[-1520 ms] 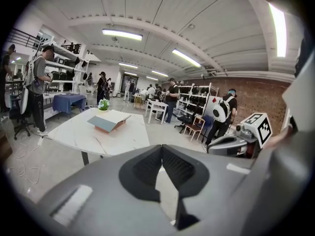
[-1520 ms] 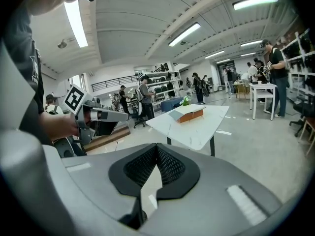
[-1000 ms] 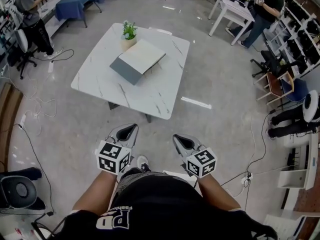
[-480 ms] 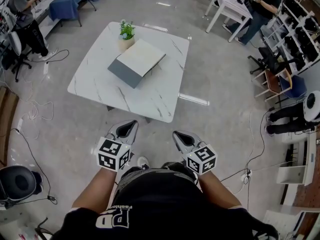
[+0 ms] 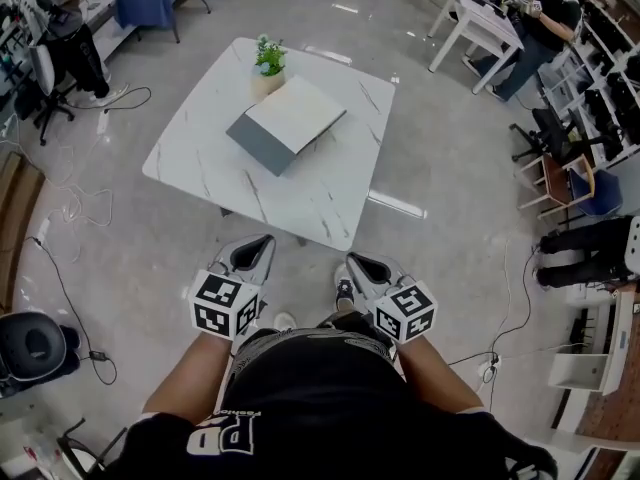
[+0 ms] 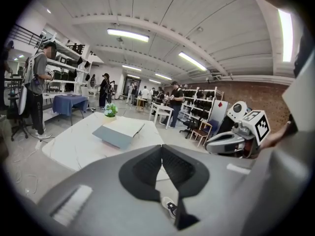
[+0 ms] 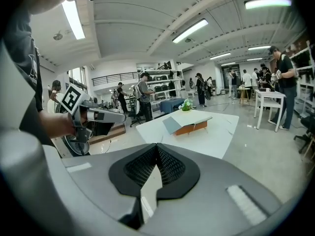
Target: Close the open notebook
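The open notebook (image 5: pixel 288 123) lies on a white marble table (image 5: pixel 200 163), its grey cover towards me and its cream pages facing up. It also shows in the left gripper view as the notebook (image 6: pixel 118 132) and in the right gripper view as the notebook (image 7: pixel 187 121). Both grippers hang low in front of my waist, well short of the table. My left gripper (image 5: pixel 258 249) is shut with nothing in it, its jaws meeting at the tips (image 6: pixel 161 148). My right gripper (image 5: pixel 358 264) is likewise shut and empty (image 7: pixel 156 149).
A small potted plant (image 5: pixel 267 64) stands just behind the notebook. Bare floor lies between me and the table. Cables (image 5: pixel 70 218) trail on the left, and a black stool (image 5: pixel 30 343) sits low on the left. A white desk (image 5: pixel 478 18) and people are at the back right.
I have stepped a little closer to the table, which now sits slightly lower and more to the right in the head view. Both grippers stay shut at my waist.
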`<state>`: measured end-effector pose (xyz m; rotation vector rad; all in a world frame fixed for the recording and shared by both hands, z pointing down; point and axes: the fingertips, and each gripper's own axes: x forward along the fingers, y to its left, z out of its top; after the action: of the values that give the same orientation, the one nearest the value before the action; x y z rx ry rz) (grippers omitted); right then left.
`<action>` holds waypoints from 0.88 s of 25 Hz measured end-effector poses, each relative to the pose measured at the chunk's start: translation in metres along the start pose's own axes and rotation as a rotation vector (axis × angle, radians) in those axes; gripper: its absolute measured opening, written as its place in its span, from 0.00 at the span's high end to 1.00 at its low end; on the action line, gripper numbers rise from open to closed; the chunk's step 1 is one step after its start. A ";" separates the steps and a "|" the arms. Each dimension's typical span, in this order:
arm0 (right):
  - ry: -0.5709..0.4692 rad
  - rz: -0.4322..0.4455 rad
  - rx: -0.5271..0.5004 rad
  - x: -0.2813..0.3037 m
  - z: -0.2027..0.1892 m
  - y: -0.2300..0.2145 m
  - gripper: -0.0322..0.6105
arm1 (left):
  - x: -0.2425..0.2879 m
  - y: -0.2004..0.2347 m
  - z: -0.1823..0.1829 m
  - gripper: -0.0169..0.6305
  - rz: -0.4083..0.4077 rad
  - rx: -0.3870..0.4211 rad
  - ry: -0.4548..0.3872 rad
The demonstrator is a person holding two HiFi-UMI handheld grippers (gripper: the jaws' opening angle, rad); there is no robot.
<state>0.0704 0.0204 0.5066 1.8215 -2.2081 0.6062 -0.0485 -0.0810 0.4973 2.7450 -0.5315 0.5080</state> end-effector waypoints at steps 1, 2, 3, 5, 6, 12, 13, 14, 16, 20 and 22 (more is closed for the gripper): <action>-0.002 0.013 -0.008 0.004 0.004 -0.002 0.95 | 0.001 0.002 0.001 0.88 0.014 -0.006 -0.001; -0.004 0.026 -0.017 0.008 0.008 -0.005 0.95 | 0.002 0.003 0.002 0.88 0.026 -0.010 0.000; -0.007 0.038 -0.025 0.013 0.013 -0.008 0.95 | 0.004 0.005 0.004 0.88 0.038 -0.014 0.002; -0.010 0.062 -0.045 0.023 0.022 -0.017 0.95 | 0.010 0.008 0.008 0.88 0.063 -0.019 0.005; -0.009 0.075 -0.060 0.029 0.026 -0.022 0.95 | 0.013 0.010 0.010 0.88 0.076 -0.024 0.006; 0.015 0.192 -0.146 0.064 0.052 -0.044 0.95 | 0.036 0.027 0.029 0.88 0.181 -0.068 -0.007; 0.018 0.210 -0.156 0.070 0.056 -0.048 0.95 | 0.040 0.029 0.030 0.88 0.197 -0.077 -0.008; 0.020 0.227 -0.165 0.076 0.059 -0.052 0.95 | 0.044 0.032 0.031 0.88 0.211 -0.086 -0.009; 0.025 0.258 -0.184 0.086 0.066 -0.061 0.95 | 0.052 0.035 0.034 0.88 0.238 -0.103 -0.017; 0.033 0.314 -0.206 0.100 0.074 -0.077 0.95 | 0.068 0.034 0.039 0.88 0.282 -0.124 -0.022; 0.041 0.344 -0.216 0.106 0.074 -0.084 0.95 | 0.074 0.033 0.041 0.88 0.305 -0.131 -0.024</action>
<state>0.1371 -0.1191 0.4992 1.3265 -2.4689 0.4370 0.0138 -0.1466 0.4971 2.5598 -0.9625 0.4902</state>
